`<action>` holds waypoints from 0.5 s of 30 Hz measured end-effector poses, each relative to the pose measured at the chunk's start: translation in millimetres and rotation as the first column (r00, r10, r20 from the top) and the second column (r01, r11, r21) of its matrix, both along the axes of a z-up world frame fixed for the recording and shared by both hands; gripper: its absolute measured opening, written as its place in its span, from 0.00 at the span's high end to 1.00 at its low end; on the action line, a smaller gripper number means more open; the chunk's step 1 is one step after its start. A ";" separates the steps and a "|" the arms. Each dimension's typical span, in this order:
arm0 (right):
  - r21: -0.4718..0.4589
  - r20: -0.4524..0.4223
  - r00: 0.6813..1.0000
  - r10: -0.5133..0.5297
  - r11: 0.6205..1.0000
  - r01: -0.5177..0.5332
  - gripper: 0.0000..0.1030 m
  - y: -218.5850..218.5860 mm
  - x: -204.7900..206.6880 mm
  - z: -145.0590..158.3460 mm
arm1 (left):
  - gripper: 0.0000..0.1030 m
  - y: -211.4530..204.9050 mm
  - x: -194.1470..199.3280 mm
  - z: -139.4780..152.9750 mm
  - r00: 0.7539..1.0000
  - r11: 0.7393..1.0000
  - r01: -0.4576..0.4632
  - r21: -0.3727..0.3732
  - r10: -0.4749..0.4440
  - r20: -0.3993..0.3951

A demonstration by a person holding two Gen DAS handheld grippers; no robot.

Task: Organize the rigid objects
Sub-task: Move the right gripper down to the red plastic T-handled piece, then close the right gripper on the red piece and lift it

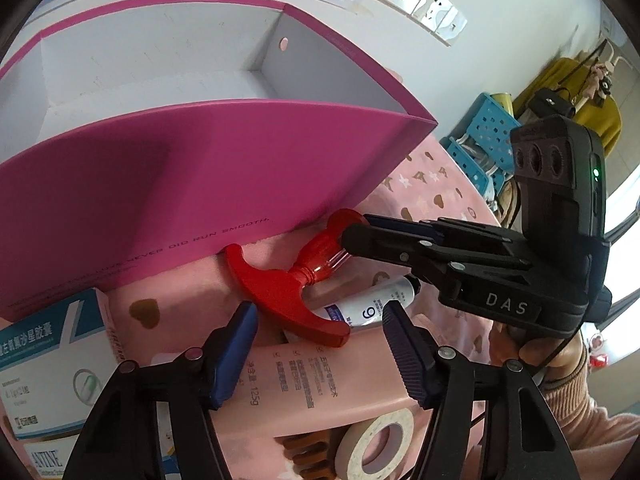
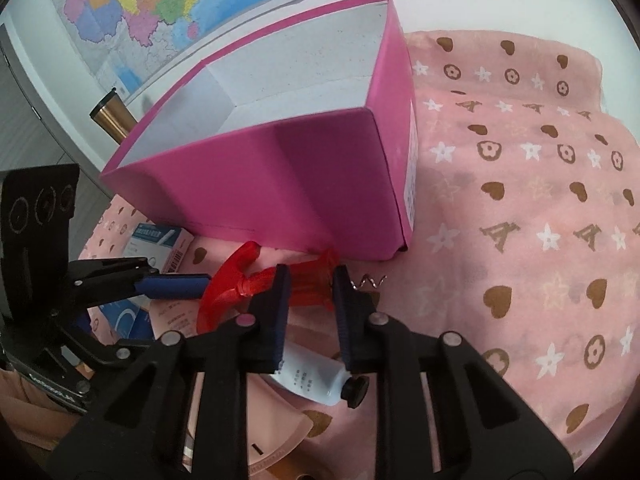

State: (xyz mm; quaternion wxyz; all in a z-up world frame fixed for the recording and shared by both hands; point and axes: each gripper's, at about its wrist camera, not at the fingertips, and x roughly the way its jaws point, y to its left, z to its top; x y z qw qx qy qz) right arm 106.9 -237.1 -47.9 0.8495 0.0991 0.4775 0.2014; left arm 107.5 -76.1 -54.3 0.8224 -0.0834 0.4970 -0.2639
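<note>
A red plastic corkscrew [image 1: 288, 300] with a T-shaped handle lies on the pink cloth in front of the open pink box [image 1: 200, 168]. In the right wrist view my right gripper [image 2: 308, 284] is shut on the corkscrew [image 2: 308, 284] around its red barrel, its metal spiral [image 2: 370, 281] sticking out to the right. The right gripper also shows in the left wrist view [image 1: 352, 232]. My left gripper [image 1: 320, 320] is open and empty, just short of the red handle. A white tube [image 1: 376, 304] lies under the corkscrew.
The pink box [image 2: 260, 184] is empty, with a white inside. A blue and white medicine box [image 1: 48, 368], a long pink carton [image 1: 304, 380] and a roll of tape [image 1: 380, 440] lie near the left gripper. A pink patterned cloth [image 2: 520, 220] covers the surface.
</note>
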 end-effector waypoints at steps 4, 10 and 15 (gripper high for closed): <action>0.008 0.005 1.000 -0.001 1.000 0.001 0.78 1.0 -3.9 1.9 | 0.36 -0.4 -0.8 0.7 1.000 1.000 -0.003 0.002 0.003 0.007; 0.005 0.040 0.999 0.001 1.000 -0.001 0.78 5.1 -14.4 13.1 | 0.36 -0.6 -7.3 7.7 1.000 1.000 0.000 -0.003 0.000 0.028; 0.016 0.080 0.997 0.023 1.000 -0.024 0.82 9.4 -23.9 27.6 | 0.36 -0.7 -17.9 21.4 0.997 0.999 0.030 -0.029 -0.028 0.069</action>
